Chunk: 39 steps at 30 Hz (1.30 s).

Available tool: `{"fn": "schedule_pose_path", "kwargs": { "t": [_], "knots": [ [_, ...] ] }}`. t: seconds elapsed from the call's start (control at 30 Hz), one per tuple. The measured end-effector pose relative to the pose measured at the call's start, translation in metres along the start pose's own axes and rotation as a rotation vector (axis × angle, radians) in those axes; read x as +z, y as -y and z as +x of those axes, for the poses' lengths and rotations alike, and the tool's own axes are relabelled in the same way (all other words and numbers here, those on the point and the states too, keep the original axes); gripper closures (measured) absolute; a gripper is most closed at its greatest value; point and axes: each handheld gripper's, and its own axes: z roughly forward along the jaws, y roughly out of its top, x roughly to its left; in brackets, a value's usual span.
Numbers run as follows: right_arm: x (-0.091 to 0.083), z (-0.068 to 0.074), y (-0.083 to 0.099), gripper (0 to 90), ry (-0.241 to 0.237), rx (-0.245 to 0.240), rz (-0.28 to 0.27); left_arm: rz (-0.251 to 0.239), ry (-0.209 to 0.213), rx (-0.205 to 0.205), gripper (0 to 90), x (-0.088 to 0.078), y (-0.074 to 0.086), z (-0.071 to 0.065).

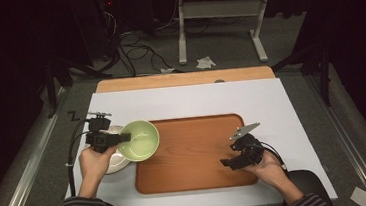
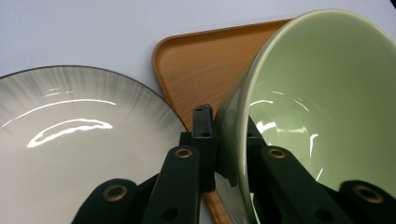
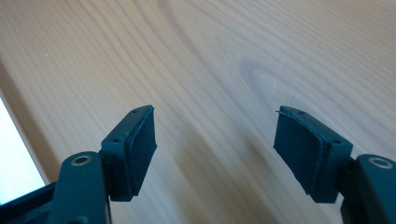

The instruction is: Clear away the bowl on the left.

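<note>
Left gripper (image 1: pixel 123 137) is pinching the green bowl (image 1: pixel 140 140) rim at nine o'clock, right gripper (image 1: pixel 225 163) gaping empty; that tilted bowl might slip onto the plate (image 2: pixel 70 154).

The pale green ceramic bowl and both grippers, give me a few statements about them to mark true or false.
1. The left gripper pinches the rim of the pale green ceramic bowl. True.
2. The bowl sits flat in the middle of the brown wooden tray. False: it is tilted at the tray's left edge, over the white plate with a dark rim.
3. The right gripper is open over the tray. True.
4. The right gripper holds a spoon. False: nothing is between its jaws.
</note>
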Motion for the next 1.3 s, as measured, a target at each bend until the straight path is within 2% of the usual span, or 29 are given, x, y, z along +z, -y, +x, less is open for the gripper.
{"fn": "schedule_pose_path", "kwargs": {
  "t": [0.07,0.13,0.27,0.33,0.6,0.83,1.0,1.3],
  "knots": [
    [0.0,0.001,0.001,31.1,0.002,0.008,0.001,0.004,0.025,0.005,82.9,0.005,-0.003,-0.004],
    [0.0,0.001,0.001,31.1,0.004,0.004,0.006,0.006,0.03,0.007,82.9,0.006,-0.004,-0.005],
    [-0.001,0.0,0.002,31.1,0.006,0.004,0.001,0.023,0.04,0.032,82.9,0.013,-0.008,-0.015],
    [-0.001,0.001,0.002,31.2,0.008,0.004,0.004,0.038,0.051,0.06,82.9,0.019,-0.01,-0.025],
    [-0.001,0.0,0.002,31.3,0.002,0.01,-0.005,0.073,0.082,0.105,83.0,0.034,-0.017,-0.044],
    [-0.001,0.001,0.002,31.4,0.005,-0.001,-0.002,0.096,0.079,0.127,82.8,0.043,-0.019,-0.05],
    [-0.001,-0.001,0.002,31.4,0.005,0.001,-0.004,0.095,0.092,0.119,82.9,0.049,-0.023,-0.053],
    [-0.001,0.0,0.002,31.4,0.004,0.0,0.001,0.129,0.106,0.139,82.8,0.07,-0.029,-0.064]
  ]
}}
